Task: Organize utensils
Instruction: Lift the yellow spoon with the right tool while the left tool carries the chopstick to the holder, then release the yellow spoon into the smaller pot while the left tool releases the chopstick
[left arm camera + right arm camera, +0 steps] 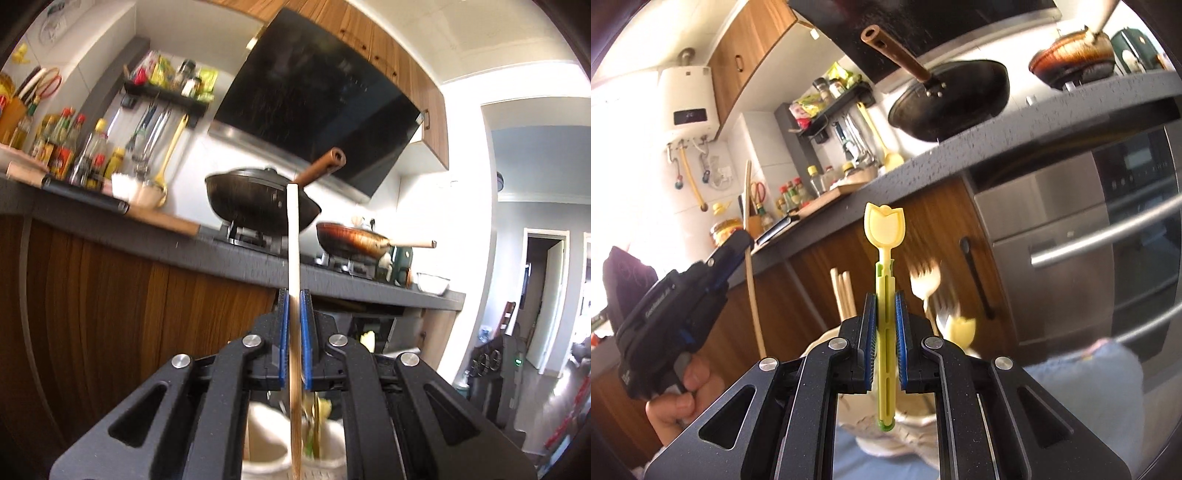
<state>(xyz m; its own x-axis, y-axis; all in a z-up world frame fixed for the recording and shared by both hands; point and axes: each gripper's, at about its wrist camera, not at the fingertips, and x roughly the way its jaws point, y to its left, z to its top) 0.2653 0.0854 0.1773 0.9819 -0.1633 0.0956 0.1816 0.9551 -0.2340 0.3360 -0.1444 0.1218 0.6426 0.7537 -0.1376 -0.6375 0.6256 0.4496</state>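
Observation:
My left gripper (294,297) is shut on a long wooden chopstick (291,236) that stands upright between its blue pads. Under it I see a white utensil holder (266,439) with yellow-green pieces inside. My right gripper (884,301) is shut on the stem of a yellow utensil with a tulip-shaped head (884,225), also held upright. Behind it the white holder (823,341) carries wooden chopsticks (843,291), a pale fork (925,282) and a second yellow tulip utensil (963,328). At the left of the right wrist view a hand holds the left gripper (740,242) with its chopstick (753,284).
A grey countertop (221,251) runs across in front, over wooden cabinet doors (110,295). On it stand a black wok (258,201), a brown pan (351,240), a cutting board (162,219) and sauce bottles (66,147). A steel oven (1089,240) is at the right.

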